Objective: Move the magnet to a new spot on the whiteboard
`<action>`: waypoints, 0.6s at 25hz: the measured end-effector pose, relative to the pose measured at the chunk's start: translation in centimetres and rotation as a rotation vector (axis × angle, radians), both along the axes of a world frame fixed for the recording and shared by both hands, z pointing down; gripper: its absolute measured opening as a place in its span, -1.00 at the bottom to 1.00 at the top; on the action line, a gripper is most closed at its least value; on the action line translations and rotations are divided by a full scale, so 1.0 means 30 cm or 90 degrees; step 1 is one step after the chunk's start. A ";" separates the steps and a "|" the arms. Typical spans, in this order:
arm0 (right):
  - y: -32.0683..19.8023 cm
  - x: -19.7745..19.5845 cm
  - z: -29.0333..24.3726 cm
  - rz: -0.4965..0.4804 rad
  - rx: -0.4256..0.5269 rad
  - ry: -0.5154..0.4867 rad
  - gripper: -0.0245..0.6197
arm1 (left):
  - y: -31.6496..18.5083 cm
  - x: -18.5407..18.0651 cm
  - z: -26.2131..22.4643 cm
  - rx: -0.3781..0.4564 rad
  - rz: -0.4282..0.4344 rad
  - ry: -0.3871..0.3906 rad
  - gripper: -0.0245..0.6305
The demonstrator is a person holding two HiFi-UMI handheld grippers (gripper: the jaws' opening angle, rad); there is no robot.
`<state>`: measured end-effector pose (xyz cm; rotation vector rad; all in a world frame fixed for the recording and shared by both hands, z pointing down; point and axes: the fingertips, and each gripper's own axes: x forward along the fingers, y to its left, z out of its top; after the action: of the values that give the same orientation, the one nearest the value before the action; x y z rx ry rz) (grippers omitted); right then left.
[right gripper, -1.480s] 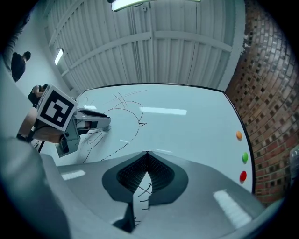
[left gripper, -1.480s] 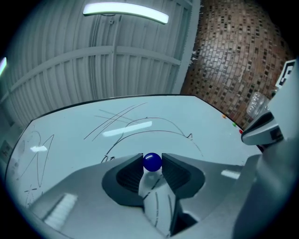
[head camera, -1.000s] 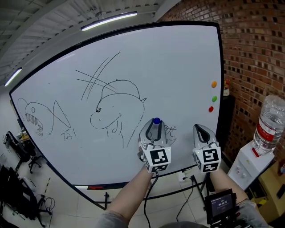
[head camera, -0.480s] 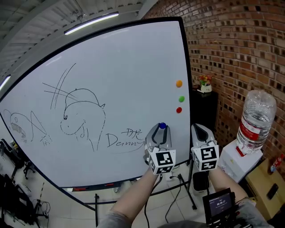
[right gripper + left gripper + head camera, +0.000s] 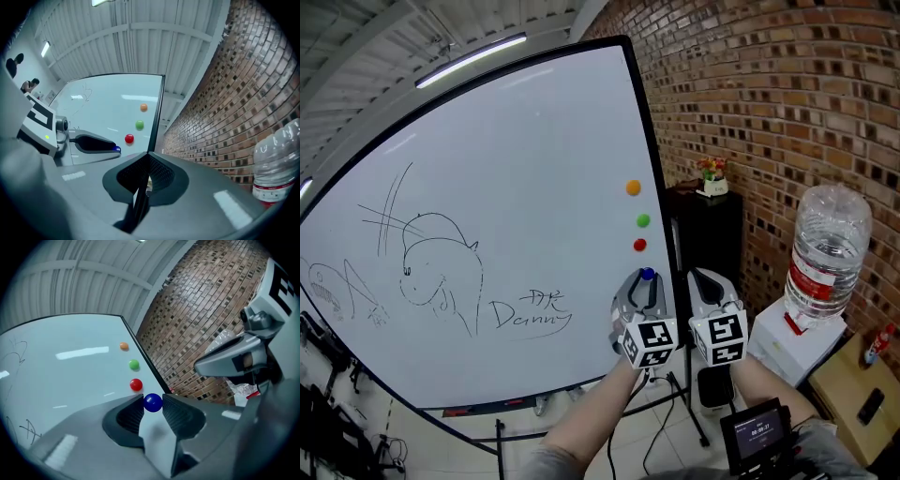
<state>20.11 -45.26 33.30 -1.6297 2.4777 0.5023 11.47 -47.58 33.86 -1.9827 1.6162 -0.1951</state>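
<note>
- The blue magnet (image 5: 153, 402) is grasped between the jaws of the left gripper (image 5: 644, 283).
- The jaws of the right gripper (image 5: 146, 164) are clenched together, and nothing is held.
- The blue magnet is seen below the red magnet (image 5: 639, 245), near the right edge of the whiteboard (image 5: 487, 187).

magnets: four, orange (image 5: 633, 187), green (image 5: 643, 220), red (image 5: 639, 246), blue (image 5: 648, 275)
whiteboard (image 5: 516, 159): one
claws: two, left claw (image 5: 645, 281), right claw (image 5: 702, 277)
water bottle (image 5: 825, 248): one
potted plant (image 5: 712, 175): one
cabinet (image 5: 708, 230): one
</note>
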 end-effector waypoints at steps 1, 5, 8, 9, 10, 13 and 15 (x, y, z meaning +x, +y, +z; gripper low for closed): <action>-0.010 0.005 0.002 -0.001 -0.001 0.000 -0.90 | -0.015 0.008 0.009 -0.005 -0.004 -0.001 -0.56; -0.053 0.033 0.011 0.001 -0.004 0.002 -0.90 | -0.063 0.030 0.035 -0.019 -0.020 -0.009 -0.56; -0.081 0.058 0.009 0.005 -0.003 0.003 -0.90 | -0.095 0.038 0.051 -0.030 -0.036 -0.018 -0.56; -0.090 0.065 0.008 0.006 -0.003 0.002 -0.90 | -0.102 0.042 0.058 -0.034 -0.040 -0.022 -0.56; -0.099 0.071 0.009 0.007 -0.003 0.001 -0.90 | -0.109 0.045 0.067 -0.037 -0.043 -0.027 -0.56; -0.121 0.079 0.021 0.007 -0.007 0.002 -0.90 | -0.129 0.052 0.097 -0.048 -0.053 -0.039 -0.56; -0.131 0.083 0.029 0.007 -0.010 0.003 -0.90 | -0.141 0.053 0.114 -0.056 -0.061 -0.045 -0.56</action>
<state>22.59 -49.18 34.18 -1.6515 2.4844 0.4896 13.05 -51.80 37.28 -1.9413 1.6850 -0.3738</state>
